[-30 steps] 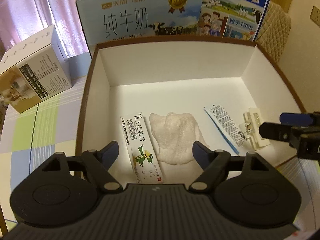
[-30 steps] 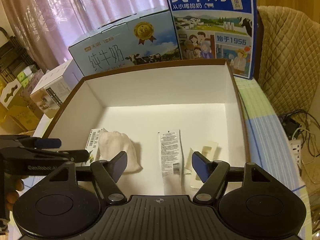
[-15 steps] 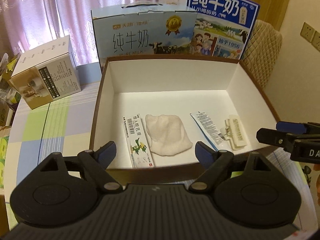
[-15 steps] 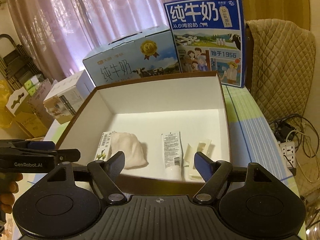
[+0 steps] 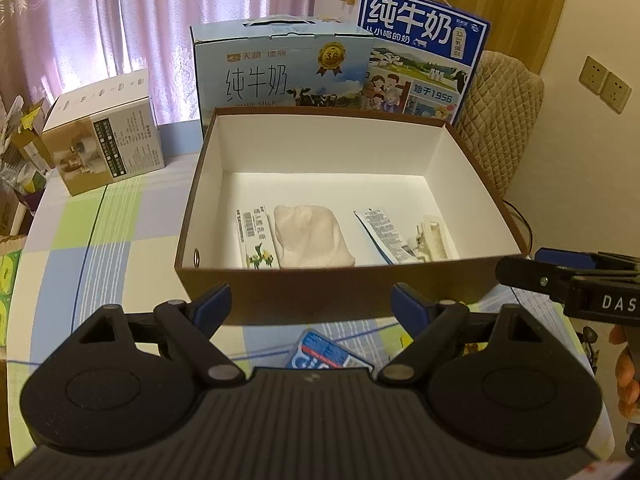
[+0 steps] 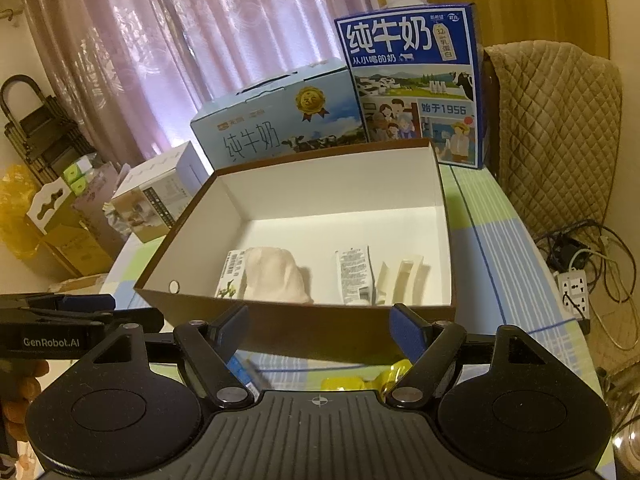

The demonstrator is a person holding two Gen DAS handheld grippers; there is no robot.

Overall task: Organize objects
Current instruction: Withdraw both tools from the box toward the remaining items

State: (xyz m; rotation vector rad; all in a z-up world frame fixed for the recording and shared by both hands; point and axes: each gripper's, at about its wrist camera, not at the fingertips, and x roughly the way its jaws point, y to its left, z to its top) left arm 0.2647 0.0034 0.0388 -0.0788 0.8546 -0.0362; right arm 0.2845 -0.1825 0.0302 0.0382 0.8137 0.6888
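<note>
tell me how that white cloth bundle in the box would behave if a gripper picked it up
The white cloth bundle looks soft and crumpled, so it would probably sag and drape rather than hold its shape. Its knit-like surface suggests the pads would grip it without slipping. It lies flat in the brown box, so rolling or tipping seems unlikely, and it is probably light.

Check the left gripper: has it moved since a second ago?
Yes. The left gripper has pulled back out of the brown box; its fingertips now sit outside the near wall.
</note>
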